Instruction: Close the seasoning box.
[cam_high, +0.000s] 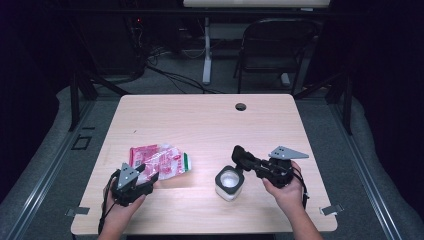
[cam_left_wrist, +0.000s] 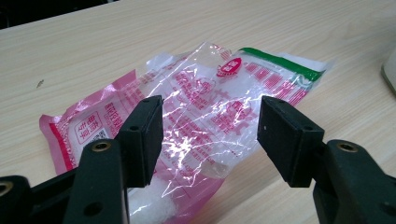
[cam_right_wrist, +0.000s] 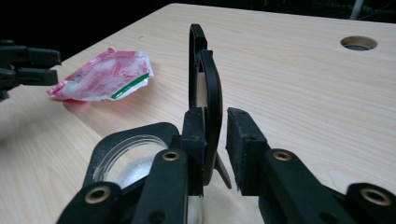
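A crinkled clear plastic bag (cam_high: 160, 161) (cam_left_wrist: 210, 107) (cam_right_wrist: 102, 77) with pink print and a green strip lies flat on the wooden table (cam_high: 200, 125), left of centre. My left gripper (cam_high: 146, 172) (cam_left_wrist: 210, 135) is open at the bag's near end, its jaws wide apart just above the film and not pressing it. A small clear jar (cam_high: 229, 184) (cam_right_wrist: 105, 149) with a black rim holds something white. Its black flip lid (cam_right_wrist: 205, 70) stands upright between the jaws of my right gripper (cam_high: 240, 159) (cam_right_wrist: 215, 122). One pad rests against the lid, and a slim gap shows at the other.
A round cable hole (cam_high: 240, 106) (cam_right_wrist: 358, 43) sits near the table's far edge. A black folding chair (cam_high: 275, 45) and a white desk leg (cam_high: 206, 50) stand on the floor beyond. The left gripper (cam_right_wrist: 28, 65) appears at the far left of the right gripper view.
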